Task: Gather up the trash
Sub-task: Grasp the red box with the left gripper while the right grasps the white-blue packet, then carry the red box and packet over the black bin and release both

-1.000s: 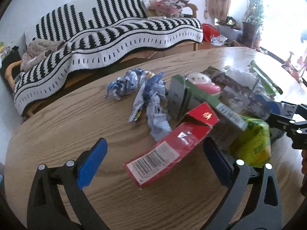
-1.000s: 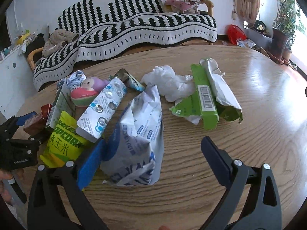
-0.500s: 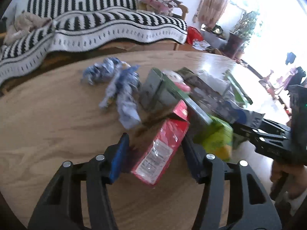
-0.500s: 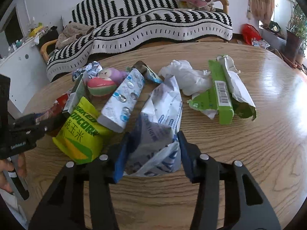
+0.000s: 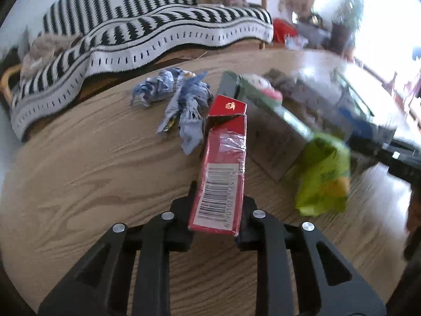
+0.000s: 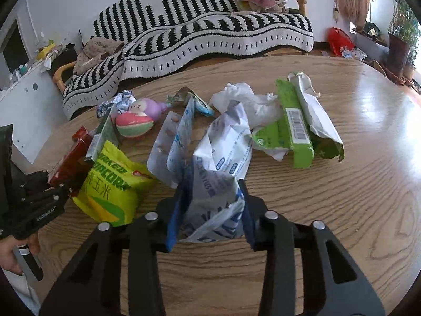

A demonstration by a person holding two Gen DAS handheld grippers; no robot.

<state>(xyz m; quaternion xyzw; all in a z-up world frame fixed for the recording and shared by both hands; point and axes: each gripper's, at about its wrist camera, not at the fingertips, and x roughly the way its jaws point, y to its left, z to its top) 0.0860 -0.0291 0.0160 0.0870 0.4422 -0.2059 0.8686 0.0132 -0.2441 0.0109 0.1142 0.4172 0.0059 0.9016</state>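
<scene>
A sofa point(image 6: 200, 34) draped with a black-and-white striped blanket point(image 6: 210, 23) is seen behind a round wooden table point(image 6: 342, 197), on which the trash is scattered in a loose heap. On the far right of the heap, in the right wrist view, a torn green wrapper point(image 6: 297, 137) is laid beside a crumpled white tissue point(image 6: 244, 100). Nearer the middle, a white and blue bag point(image 6: 221, 173) is gripped at its lower end by the right gripper point(image 6: 210, 210), whose jaws are closing and are pressed on both sides of the crushed bag. Just left of it a blister pack point(image 6: 171, 142) is propped, and a yellow-green popcorn bag point(image 6: 113, 184) is lying against it. A pink and purple toy point(image 6: 139, 118) is set behind these, next to a folded card point(image 6: 105, 134). In the left wrist view, a red carton point(image 5: 223, 168) with a barcode is clamped at its near end by the left gripper point(image 5: 217, 216), whose jaws are closing on it; the carton's far end is tilted upward and its flap is open. Beyond it, crumpled blue wrappers point(image 5: 181, 100) are lying on the table, just beside the carton's flap. A hand point(image 6: 10, 252) is seen at the left edge of the right wrist view, behind the left gripper.
</scene>
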